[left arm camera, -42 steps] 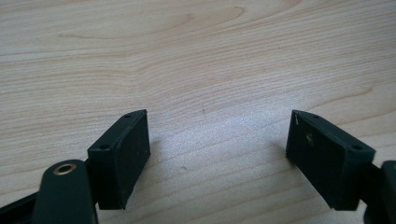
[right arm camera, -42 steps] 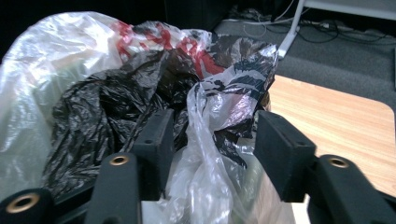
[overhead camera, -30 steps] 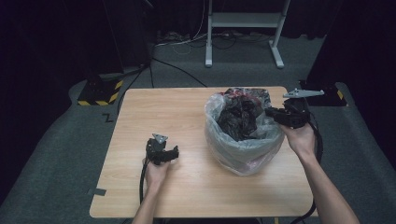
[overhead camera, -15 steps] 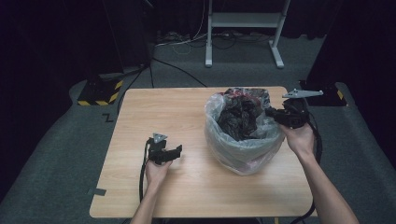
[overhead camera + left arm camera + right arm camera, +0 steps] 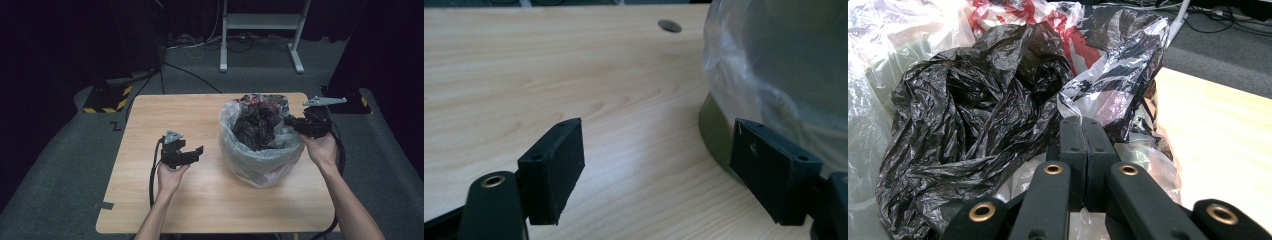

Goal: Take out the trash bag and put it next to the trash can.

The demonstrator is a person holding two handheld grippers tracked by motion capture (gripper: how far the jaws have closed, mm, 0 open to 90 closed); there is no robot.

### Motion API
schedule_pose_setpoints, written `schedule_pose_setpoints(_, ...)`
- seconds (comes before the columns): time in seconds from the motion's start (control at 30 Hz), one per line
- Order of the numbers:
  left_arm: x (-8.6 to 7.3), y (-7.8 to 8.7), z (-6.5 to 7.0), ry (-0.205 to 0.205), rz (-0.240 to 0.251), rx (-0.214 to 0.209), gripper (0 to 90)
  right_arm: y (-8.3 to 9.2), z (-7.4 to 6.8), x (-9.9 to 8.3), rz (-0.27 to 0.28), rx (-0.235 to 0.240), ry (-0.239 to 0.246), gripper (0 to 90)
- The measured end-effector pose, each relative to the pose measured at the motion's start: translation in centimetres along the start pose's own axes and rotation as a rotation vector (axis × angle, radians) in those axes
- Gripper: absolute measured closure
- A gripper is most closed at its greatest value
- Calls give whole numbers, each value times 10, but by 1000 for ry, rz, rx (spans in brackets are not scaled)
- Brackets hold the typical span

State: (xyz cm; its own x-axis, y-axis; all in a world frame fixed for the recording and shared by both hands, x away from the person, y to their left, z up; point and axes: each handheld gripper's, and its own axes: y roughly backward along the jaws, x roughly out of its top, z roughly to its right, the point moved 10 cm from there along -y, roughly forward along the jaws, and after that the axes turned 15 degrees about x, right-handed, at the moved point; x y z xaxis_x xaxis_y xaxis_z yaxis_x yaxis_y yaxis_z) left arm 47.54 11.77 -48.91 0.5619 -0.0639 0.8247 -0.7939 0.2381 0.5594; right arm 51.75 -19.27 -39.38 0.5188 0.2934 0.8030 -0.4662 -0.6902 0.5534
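Note:
A clear bag (image 5: 260, 155) lines a green bin (image 5: 715, 135) at the table's right middle. Crumpled black plastic bags (image 5: 256, 127) and a red-and-white bag (image 5: 267, 100) fill it. My right gripper (image 5: 288, 120) sits at the liner's right rim, shut, with the clear film (image 5: 1143, 155) bunched around the pressed-together pads (image 5: 1083, 127). The black bags (image 5: 973, 115) lie just beyond the tips. My left gripper (image 5: 196, 154) hovers above the wood to the left of the bin, open and holding nothing. In the left gripper view (image 5: 659, 170) the bag wall (image 5: 774, 65) stands behind its right pad.
The wooden table (image 5: 165, 115) has bare room left of and in front of the bin, and a small round hole (image 5: 669, 25) near its far side. On the grey floor behind lie a yellow-and-black block (image 5: 105, 97), cables and a white stand (image 5: 260, 22).
My left gripper has lifted off the table and come slightly nearer the bin. The right gripper stays at the bag's rim.

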Motion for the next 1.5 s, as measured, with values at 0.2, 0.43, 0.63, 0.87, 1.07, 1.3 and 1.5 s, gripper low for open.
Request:
schedule_pose_setpoints(0.2,27,11,14,22,33,-75,208,0,0,0,-3,-2,2,894)
schedule_pose_setpoints(0.43,64,27,37,5,77,-161,200,-1,0,0,-6,-4,2,893)
schedule_pose_setpoints(0.63,86,32,49,-13,98,-173,198,-1,0,0,-11,-7,6,893)
schedule_pose_setpoints(0.87,102,27,65,-34,99,-179,200,-1,0,0,-9,-8,0,893)
schedule_pose_setpoints(1.07,113,18,77,-50,85,-165,233,-1,0,0,-13,-6,1,893)
schedule_pose_setpoints(1.3,120,4,86,-109,66,-98,321,-1,0,-1,-17,-8,3,893)
schedule_pose_setpoints(1.5,122,-2,90,-165,71,-40,566,-1,0,-1,-19,-7,-1,893)
